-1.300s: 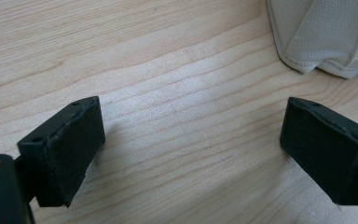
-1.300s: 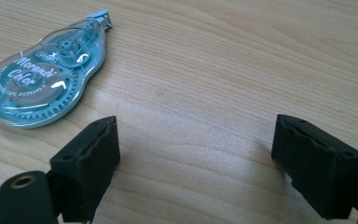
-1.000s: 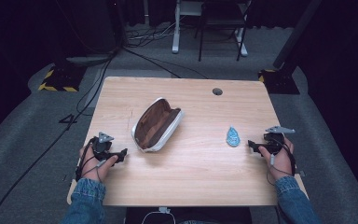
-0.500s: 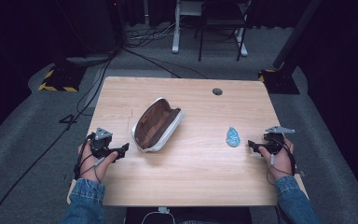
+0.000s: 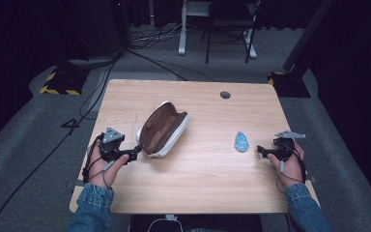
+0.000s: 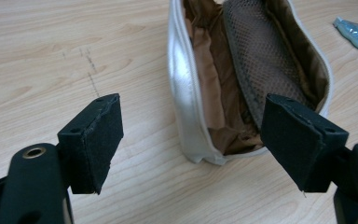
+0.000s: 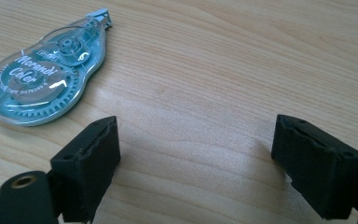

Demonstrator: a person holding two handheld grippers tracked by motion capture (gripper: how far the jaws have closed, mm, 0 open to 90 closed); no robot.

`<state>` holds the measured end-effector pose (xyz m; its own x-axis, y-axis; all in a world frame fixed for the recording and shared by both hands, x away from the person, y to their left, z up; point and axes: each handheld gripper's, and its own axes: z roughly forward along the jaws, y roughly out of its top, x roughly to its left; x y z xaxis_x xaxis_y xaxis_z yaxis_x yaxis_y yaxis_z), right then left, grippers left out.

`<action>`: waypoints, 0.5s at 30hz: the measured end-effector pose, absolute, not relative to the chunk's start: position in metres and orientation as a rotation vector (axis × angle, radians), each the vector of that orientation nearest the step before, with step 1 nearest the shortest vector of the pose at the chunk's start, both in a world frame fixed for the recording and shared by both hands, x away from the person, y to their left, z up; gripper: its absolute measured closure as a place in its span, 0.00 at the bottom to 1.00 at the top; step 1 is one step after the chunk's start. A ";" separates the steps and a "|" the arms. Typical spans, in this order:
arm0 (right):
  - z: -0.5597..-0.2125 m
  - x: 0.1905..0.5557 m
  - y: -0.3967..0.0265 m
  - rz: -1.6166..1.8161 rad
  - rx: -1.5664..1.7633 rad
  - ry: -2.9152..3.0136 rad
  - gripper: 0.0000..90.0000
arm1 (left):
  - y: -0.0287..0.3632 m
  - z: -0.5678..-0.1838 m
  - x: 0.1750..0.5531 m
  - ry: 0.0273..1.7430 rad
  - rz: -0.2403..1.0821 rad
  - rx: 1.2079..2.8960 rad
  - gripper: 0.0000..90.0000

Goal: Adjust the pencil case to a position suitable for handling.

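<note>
Overhead, we see the pouch (image 5: 163,129) lying unzipped mid-worktop (image 5: 207,193), correction tape (image 5: 241,141) well right. Our left gripper (image 6: 191,140) spreads empty jaws before its soft, limp silver rim, best pinched there. Our right gripper (image 7: 196,158) gapes beside the light, rigid, slippery tape.

White script reading "Morandi Color" was seen printed on the clear teal body of the correction tape dispenser (image 7: 44,84) in the right gripper view. A line of smaller capitals was set beneath it, beginning "CORRECTION TAPE" and followed by characters too small to be made out with certainty. A tiny word was also noticed above the script, but it could not be read. In the high view, a dark figure "4" (image 5: 71,124) was found marked on the grey floor (image 5: 38,159), just beside the table's left edge.
</note>
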<state>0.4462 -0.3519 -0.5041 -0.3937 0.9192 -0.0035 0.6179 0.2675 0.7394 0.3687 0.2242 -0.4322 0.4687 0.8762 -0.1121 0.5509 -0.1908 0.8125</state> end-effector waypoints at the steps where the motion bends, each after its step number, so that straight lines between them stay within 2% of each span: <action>1: -0.504 0.446 -0.352 0.929 1.388 2.109 0.17 | 0.224 -0.432 0.369 1.197 0.485 1.872 0.23; 5: -0.504 0.446 -0.352 0.930 1.390 2.109 0.17 | 0.216 -0.432 0.374 1.168 0.500 1.867 0.23; 15: -0.504 0.444 -0.351 0.928 1.388 2.106 0.17 | 0.205 -0.440 0.391 1.220 0.526 1.817 0.23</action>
<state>0.4437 -0.3512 -0.5043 -0.3925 0.9197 -0.0048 0.6168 0.2672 0.7404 0.3909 0.2046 -0.4399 0.4324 0.8945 -0.1140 0.5311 -0.1504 0.8338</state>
